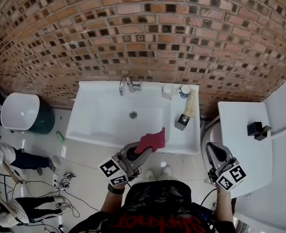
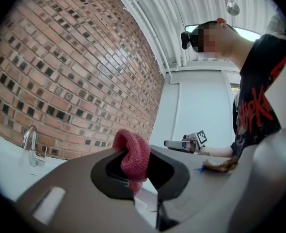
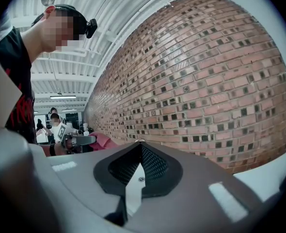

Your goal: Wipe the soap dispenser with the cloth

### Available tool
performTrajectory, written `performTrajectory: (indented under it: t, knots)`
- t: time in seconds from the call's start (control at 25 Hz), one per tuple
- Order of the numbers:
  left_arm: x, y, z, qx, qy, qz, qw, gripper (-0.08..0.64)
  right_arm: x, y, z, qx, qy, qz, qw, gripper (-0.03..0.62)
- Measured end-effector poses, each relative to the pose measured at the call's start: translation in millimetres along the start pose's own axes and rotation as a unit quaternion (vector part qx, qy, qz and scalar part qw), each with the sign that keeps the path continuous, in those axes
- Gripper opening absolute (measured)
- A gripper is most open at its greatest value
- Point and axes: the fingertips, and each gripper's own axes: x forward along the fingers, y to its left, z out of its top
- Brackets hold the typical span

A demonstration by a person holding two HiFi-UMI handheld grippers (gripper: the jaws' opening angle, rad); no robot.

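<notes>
Done so far, judging by the layout: picked up the cloth (image 1: pixel 152 141), nothing more. Held bunched in the left gripper (image 1: pixel 142 152), clenched on it, with a red fold bulging out past the tips above the front edge of the sink (image 1: pixel 85 127). Closed fully on nothing at the right gripper (image 1: pixel 212 148), off to the right of the sink and just beside a white stand (image 1: pixel 240 130).

Located on the sink's right ledge, close to the brick wall: the soap dispenser (image 1: pixel 188 108), beige with a dark part at its near end. Cannot tell whether standing or lying. Well apart from the cloth and from both grippers, with no contact anywhere. Beside it at the wall: a white cup (image 1: pixel 168 90).

Left to do, as a judgement:
- Carry the cloth forward and right, across to the ledge.
- Press it on the dispenser and rub over body and head.
- Consider steadying the dispenser with the right gripper; probably light, so easy to tip or slide on the smooth ledge.

Rated as barely started, with the whole wipe outstanding
</notes>
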Motion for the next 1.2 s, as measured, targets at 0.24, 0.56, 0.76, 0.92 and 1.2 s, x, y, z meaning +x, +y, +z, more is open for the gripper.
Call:
performTrajectory:
  t: [0.24, 0.56, 0.76, 0.92, 1.2]
  knots:
    - [18, 8, -5, -0.001, 0.014, 0.006, 0.9999, 0.046, 1, -21, -5, 0.012, -0.005, 0.005, 1.0, 0.002]
    - [35, 20, -13, -0.004, 0.028, 0.01, 0.9995, 0.046, 4, -47, -14, 0.032, -0.004, -0.001, 0.999, 0.002]
    - [39, 40, -14, 0.001, 0.039, 0.002, 0.9992, 0.046, 9, -51, -6, 0.018, -0.012, -0.018, 1.0, 0.002]
    - [42, 44, -8, -0.001, 0.027, -0.018, 0.9995, 0.044, 18, -54, -3, 0.022, -0.021, -0.024, 0.999, 0.002]
    - [32, 51, -7, -0.008, 0.019, -0.024, 0.9995, 0.044, 37, -56, -7, 0.047, -0.02, -0.008, 0.999, 0.002]
